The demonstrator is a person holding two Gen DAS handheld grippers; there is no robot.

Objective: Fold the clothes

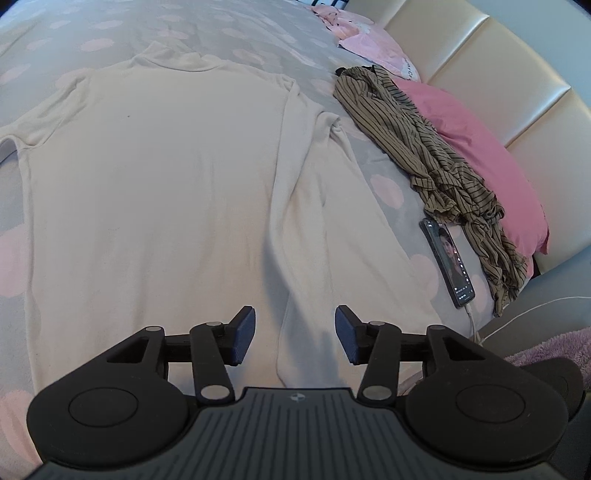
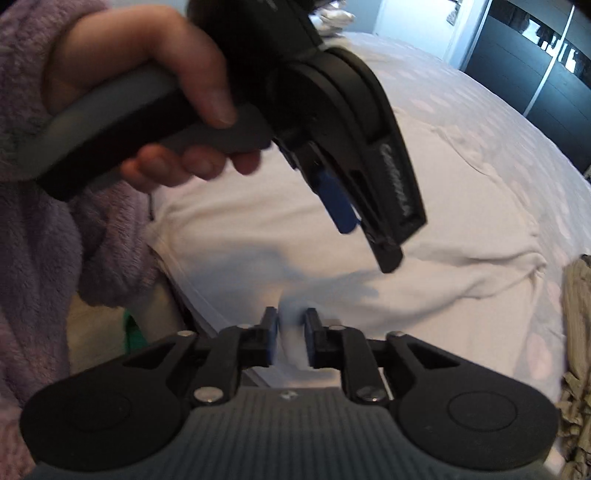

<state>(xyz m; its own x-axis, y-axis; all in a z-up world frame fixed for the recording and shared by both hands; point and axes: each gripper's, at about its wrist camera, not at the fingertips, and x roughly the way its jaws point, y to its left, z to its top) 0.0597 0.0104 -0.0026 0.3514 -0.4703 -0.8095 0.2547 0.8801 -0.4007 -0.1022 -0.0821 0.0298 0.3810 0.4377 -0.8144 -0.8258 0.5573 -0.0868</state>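
Currently, a cream long-sleeved top lies flat on the spotted bedspread, collar away from the onlooker, one sleeve folded down along its right side. The left gripper hovers over that sleeve's lower end, fingers spread wide, gripping nothing. Right of the top lie a striped brown garment, a phone and a pink pillow. The right gripper has its blue pads narrowly apart with white fabric bunched between them; a firm clamp cannot be confirmed.
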